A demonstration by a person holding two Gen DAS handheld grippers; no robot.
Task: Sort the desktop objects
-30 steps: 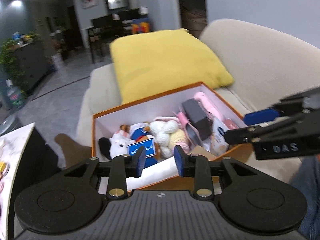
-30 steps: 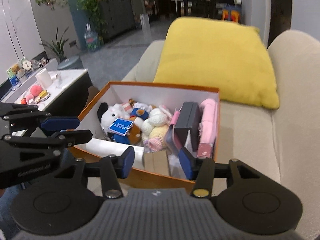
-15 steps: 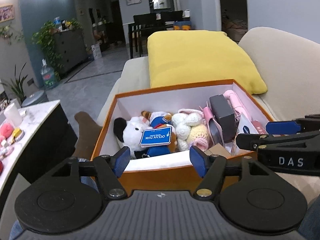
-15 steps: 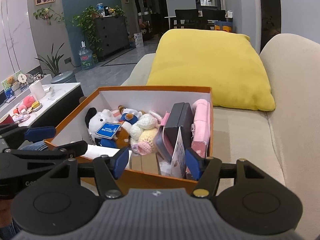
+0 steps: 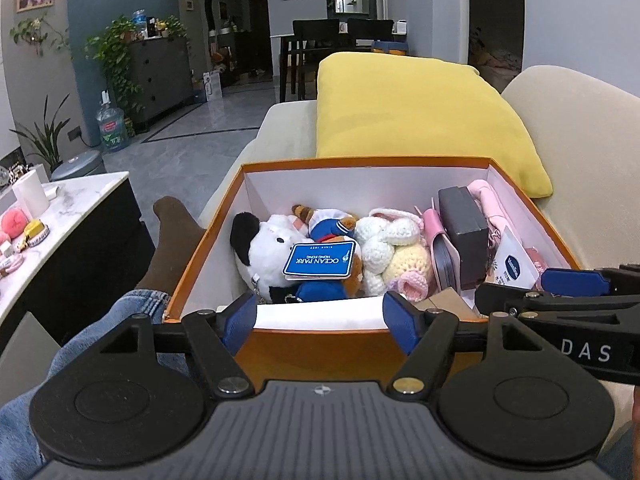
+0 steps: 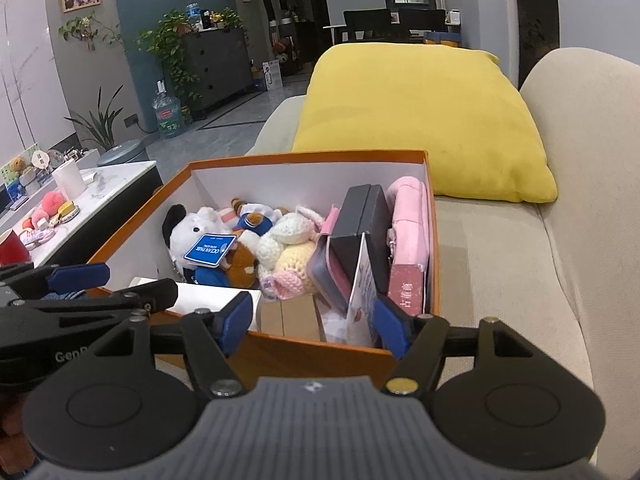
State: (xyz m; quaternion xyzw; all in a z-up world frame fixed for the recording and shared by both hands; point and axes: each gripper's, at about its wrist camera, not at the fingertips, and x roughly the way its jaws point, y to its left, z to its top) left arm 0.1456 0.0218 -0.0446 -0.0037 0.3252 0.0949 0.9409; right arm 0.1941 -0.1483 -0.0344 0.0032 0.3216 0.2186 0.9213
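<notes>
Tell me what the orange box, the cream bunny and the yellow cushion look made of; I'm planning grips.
Orange box: looks like stiff cardboard, matte orange outside, white inside, with straight thin walls. Cream bunny: crocheted yarn, visible looped stitches. Yellow cushion: soft woven or velvety fabric, matte, gently creased; exact cloth unclear.

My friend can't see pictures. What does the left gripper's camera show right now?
An orange box full of stuffed toys sits on a beige sofa, just past the open, empty left gripper. A yellow pillow lies behind it; the right gripper pokes in.
</notes>
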